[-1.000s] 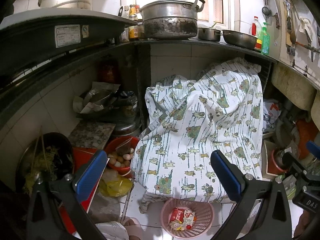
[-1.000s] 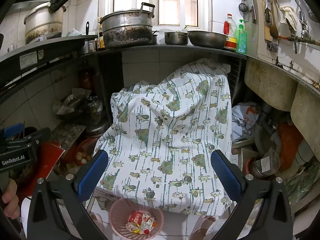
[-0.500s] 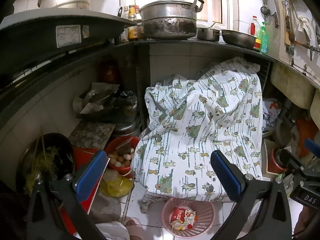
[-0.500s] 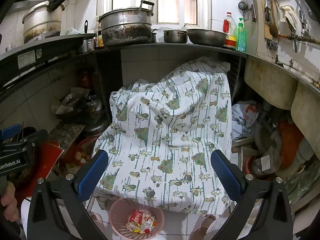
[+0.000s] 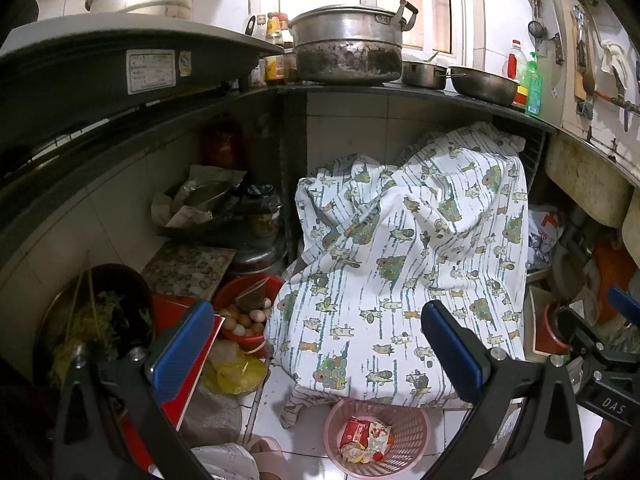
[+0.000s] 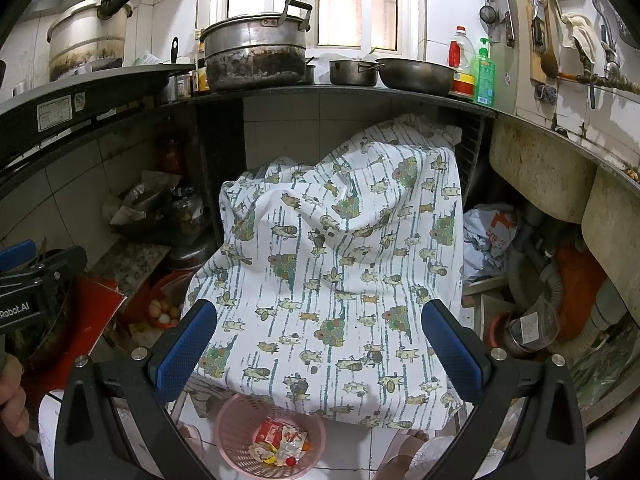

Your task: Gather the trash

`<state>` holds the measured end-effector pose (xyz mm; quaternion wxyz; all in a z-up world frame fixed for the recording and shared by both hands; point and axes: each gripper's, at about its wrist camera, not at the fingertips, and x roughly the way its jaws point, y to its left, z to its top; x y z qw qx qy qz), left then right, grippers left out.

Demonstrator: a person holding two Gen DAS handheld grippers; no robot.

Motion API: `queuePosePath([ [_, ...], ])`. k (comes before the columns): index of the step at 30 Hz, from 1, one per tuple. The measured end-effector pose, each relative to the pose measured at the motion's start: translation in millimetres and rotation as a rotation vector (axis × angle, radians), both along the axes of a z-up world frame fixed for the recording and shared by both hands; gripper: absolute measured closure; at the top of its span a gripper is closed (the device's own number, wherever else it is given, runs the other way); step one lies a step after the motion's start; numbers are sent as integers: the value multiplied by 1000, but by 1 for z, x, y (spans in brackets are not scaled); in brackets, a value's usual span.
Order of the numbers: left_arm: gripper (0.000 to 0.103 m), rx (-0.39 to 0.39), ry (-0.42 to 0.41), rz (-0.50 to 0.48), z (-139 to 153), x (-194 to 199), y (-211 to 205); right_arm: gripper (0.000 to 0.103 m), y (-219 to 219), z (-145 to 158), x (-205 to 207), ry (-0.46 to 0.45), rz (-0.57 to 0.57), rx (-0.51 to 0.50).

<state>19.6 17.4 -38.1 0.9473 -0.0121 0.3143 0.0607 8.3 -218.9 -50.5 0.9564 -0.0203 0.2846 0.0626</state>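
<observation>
A pink perforated trash basket [image 5: 412, 424] stands on the white tiled floor, holding several crumpled wrappers [image 5: 362, 440]. It also shows in the right wrist view [image 6: 232, 424] with the wrappers [image 6: 280, 442] inside. My left gripper [image 5: 318, 350] is open and empty, held above the basket. My right gripper [image 6: 318, 350] is open and empty too, above and behind the basket. The right gripper's body shows at the right edge of the left wrist view [image 5: 604, 364]; the left one shows at the left edge of the right wrist view [image 6: 28, 280].
A patterned cloth [image 5: 404, 264] drapes over something under the counter, just behind the basket. A red bowl of eggs [image 5: 244, 314], a yellow bag [image 5: 236, 372] and a dark pan with greens [image 5: 92, 316] crowd the left floor. Pots [image 5: 348, 48] sit on the counter. Pipes and a sink [image 6: 540, 168] are at right.
Both views have shifted slightly; the basket sits a little lower in frame. Both grippers stay open and empty.
</observation>
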Motion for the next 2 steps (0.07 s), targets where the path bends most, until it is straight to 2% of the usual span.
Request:
queuePosePath([
  [2, 0, 1, 0, 0, 0, 0, 0, 0, 0, 0, 0, 1, 1, 1],
])
